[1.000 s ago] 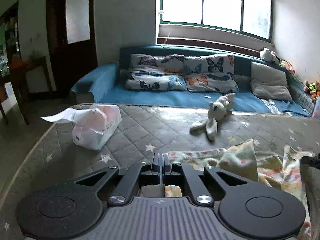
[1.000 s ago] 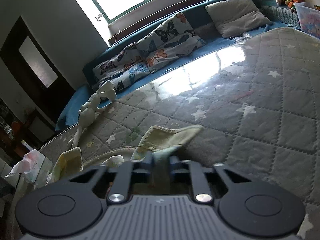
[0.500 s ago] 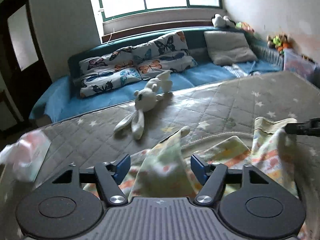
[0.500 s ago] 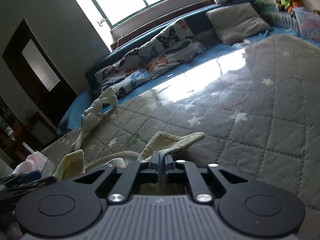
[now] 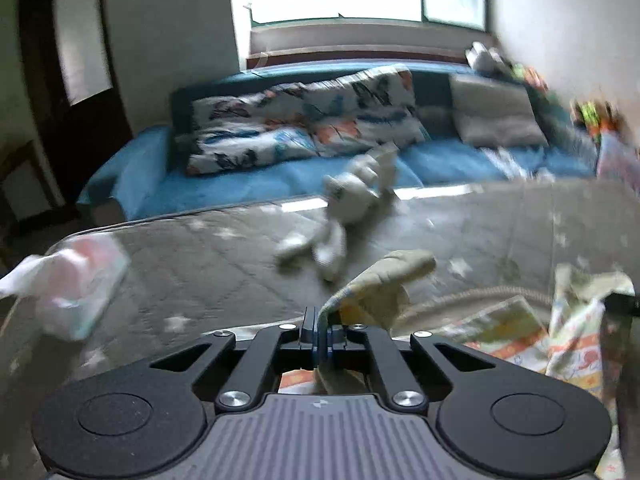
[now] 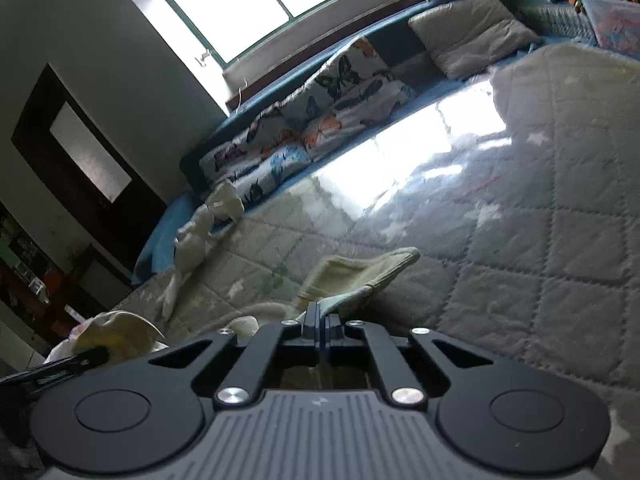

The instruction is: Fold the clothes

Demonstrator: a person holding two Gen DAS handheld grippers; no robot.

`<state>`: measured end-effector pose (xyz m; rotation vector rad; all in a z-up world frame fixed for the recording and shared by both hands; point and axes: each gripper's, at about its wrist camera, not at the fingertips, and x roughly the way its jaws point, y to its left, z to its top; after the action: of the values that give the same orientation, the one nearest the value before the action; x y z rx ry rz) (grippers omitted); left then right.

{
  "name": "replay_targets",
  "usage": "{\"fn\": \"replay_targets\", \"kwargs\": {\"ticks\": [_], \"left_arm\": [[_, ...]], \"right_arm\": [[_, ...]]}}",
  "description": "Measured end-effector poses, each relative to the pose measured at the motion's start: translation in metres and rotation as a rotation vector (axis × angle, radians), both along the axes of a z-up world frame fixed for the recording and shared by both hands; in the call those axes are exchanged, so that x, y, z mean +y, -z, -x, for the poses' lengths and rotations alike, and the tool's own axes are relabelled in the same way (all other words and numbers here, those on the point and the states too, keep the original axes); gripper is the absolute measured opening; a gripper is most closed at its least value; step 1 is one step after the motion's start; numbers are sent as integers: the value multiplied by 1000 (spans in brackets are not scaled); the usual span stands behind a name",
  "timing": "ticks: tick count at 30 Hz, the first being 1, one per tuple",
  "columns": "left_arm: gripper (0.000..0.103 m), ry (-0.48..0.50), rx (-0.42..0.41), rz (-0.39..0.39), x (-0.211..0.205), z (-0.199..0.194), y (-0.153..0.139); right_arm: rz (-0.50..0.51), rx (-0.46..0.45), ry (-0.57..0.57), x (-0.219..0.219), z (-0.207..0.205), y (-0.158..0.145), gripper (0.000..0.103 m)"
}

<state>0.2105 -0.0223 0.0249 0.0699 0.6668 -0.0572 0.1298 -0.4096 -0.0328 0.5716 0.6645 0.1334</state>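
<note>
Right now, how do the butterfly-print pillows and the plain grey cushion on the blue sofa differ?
The butterfly-print pillows carry coloured butterflies on white; the grey cushion is plain. The pillows are several, stacked and overlapping; the cushion is single. The pillows sit nearer the dark door; the cushion sits nearer the toy-filled corner. Both lean against the sofa back under the window.

No text, label, brand, number or sign can be read in either view.
</note>
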Motion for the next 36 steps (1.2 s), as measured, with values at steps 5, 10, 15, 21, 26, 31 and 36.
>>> {"fn": "replay_targets", "kwargs": {"ticks": [5, 10, 15, 21, 26, 31, 36], "left_arm": [[4, -133, -67, 113, 67, 49, -31], [4, -287, -113, 176, 136, 114, -44], [4, -411, -101, 184, 185, 180, -31], [2, -525, -14, 197, 221, 226, 4], [2, -570, 33, 192, 232, 239, 19], [2, -567, 51, 165, 236, 240, 20], [8, -544, 65, 147, 239, 236, 15]], "right_arm": [[54, -55, 33, -7, 27, -23, 2], [144, -98, 69, -16, 60, -45, 2], [230, -114, 114, -28, 95, -58, 2], [342, -49, 144, -42, 133, -48, 2], [349, 32, 168, -55, 159, -32, 6], [346, 113, 193, -68, 185, -17, 22], [360, 145, 191, -71, 189, -9, 31]]}}
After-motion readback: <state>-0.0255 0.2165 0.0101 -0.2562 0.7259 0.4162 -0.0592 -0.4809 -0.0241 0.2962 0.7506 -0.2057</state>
